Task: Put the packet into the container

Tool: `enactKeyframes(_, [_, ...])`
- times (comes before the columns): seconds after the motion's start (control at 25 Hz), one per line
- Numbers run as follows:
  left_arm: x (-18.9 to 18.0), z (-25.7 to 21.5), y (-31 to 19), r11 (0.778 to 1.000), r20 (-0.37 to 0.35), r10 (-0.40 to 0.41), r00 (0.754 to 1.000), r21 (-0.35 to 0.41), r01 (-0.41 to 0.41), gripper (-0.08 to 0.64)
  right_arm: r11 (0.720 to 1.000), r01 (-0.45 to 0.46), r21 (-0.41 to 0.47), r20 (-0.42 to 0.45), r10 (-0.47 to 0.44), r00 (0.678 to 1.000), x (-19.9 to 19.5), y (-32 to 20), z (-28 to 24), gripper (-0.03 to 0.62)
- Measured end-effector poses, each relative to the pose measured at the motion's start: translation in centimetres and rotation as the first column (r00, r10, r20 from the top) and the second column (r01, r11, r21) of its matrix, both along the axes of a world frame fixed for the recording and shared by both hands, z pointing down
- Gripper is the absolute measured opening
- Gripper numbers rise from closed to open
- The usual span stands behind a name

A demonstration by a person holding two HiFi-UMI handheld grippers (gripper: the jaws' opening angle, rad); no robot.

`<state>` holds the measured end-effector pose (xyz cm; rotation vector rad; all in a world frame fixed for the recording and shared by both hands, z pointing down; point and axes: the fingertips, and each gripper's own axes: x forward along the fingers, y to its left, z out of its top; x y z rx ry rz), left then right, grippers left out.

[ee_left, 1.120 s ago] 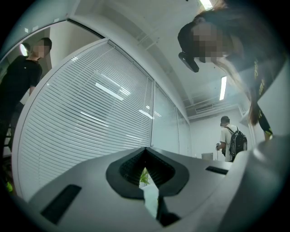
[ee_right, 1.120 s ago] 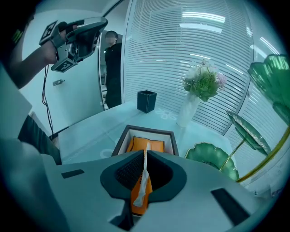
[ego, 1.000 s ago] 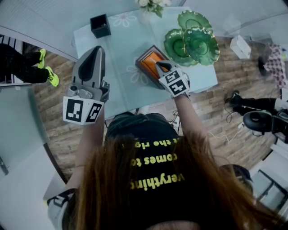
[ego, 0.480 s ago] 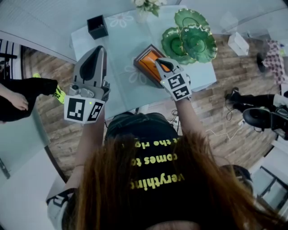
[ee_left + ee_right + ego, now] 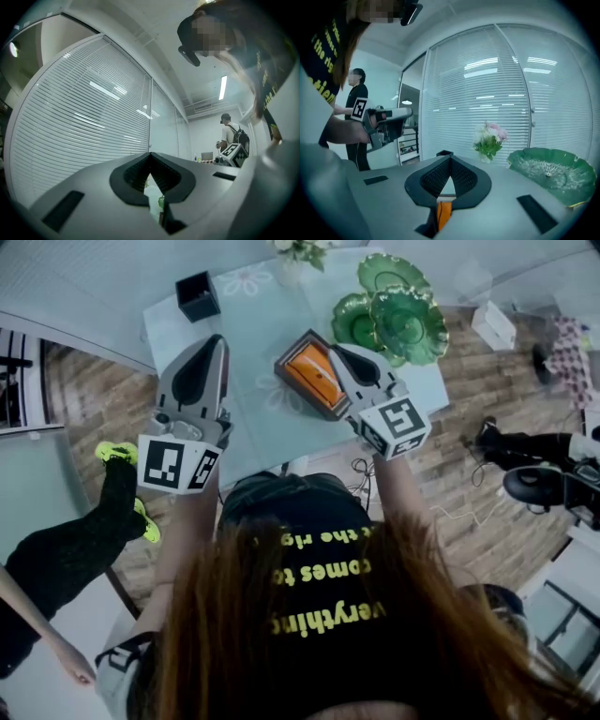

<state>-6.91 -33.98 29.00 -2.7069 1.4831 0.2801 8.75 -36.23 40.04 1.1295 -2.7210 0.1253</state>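
Note:
An orange packet [image 5: 319, 374] lies inside a dark brown rectangular rim [image 5: 290, 380], which looks like a shallow container, at the middle of the glass table [image 5: 253, 334]. My right gripper [image 5: 338, 351] is shut and empty. Its tip hangs just over the packet's right end, and the packet shows as an orange strip [image 5: 444, 212] under the jaws [image 5: 450, 157]. My left gripper [image 5: 217, 338] is also shut and empty, raised over the table's left part, well left of the packet. Its jaws [image 5: 150, 153] point at the window blinds. A small black square box [image 5: 199, 294] stands at the table's far left corner.
Green leaf-shaped plates [image 5: 394, 310] sit at the far right of the table, close to the packet. A vase of flowers [image 5: 490, 138] stands at the far edge. A person's leg with a yellow-green shoe [image 5: 122, 484] is on the wooden floor at the left.
My right gripper has swung from above the packet to its right side, its marker cube moving right and nearer. The left gripper barely moved. A person's leg came in at the left.

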Motion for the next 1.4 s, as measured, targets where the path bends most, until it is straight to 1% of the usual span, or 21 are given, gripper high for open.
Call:
enactKeyframes(0.16, [0.7, -0.1, 0.2, 1.0, 0.027, 0.006, 1.0, 0.017, -0.006, 0.002, 0.999, -0.012, 0.044, 0.127, 0.006, 0.992, 0.4, 0.3, -3.9, 0.021])
enactKeyframes(0.28, [1.2, -0.2, 0.5, 1.0, 0.036, 0.016, 0.999, 0.023, -0.017, 0.002, 0.996, -0.023, 0.091, 0.175, 0.007, 0.985, 0.9, 0.8, -6.1, 0.021])
enactKeyframes(0.4, [1.7, 0.0, 0.8, 0.999, 0.045, 0.028, 0.999, 0.02, -0.029, 0.002, 0.992, -0.02, 0.123, 0.179, -0.002, 0.984, 1.2, 1.7, -7.3, 0.021])
enactKeyframes(0.6, [2.9, 0.5, 1.4, 0.998, 0.035, 0.063, 0.997, 0.007, -0.063, 0.002, 0.994, 0.0, 0.113, 0.167, -0.019, 0.986, 1.1, 2.5, -7.2, 0.021])
enactKeyframes(0.72, [4.1, 0.9, 2.0, 0.996, 0.046, 0.093, 0.995, 0.001, -0.093, 0.002, 0.993, -0.008, 0.117, 0.178, -0.013, 0.984, 1.3, 3.1, -7.4, 0.021])
enactKeyframes(0.88, [5.0, 1.8, 2.6, 0.992, 0.036, 0.124, 0.992, -0.023, -0.123, 0.002, 0.992, -0.009, 0.126, 0.192, -0.015, 0.981, 1.6, 3.8, -8.3, 0.021])
enactKeyframes(1.04, [5.7, 1.4, 2.7, 0.989, 0.036, 0.144, 0.989, 0.015, -0.145, 0.002, 0.987, -0.003, 0.159, 0.218, -0.032, 0.975, 1.5, 4.4, -9.6, 0.021])
enactKeyframes(1.08, [5.8, 1.5, 2.7, 0.989, 0.039, 0.148, 0.988, 0.012, -0.149, 0.002, 0.987, -0.002, 0.162, 0.229, -0.036, 0.973, 1.4, 4.6, -9.9, 0.021])
enactKeyframes(1.2, [6.0, 2.2, 2.8, 0.988, 0.048, 0.155, 0.987, -0.026, -0.154, 0.002, 0.985, -0.002, 0.171, 0.237, -0.039, 0.971, 1.5, 4.9, -10.3, 0.021])
enactKeyframes(1.4, [6.0, 2.2, 2.6, 0.987, 0.053, 0.159, 0.986, -0.023, -0.158, 0.002, 0.984, -0.006, 0.181, 0.226, -0.036, 0.973, 1.4, 4.8, -10.5, 0.021])
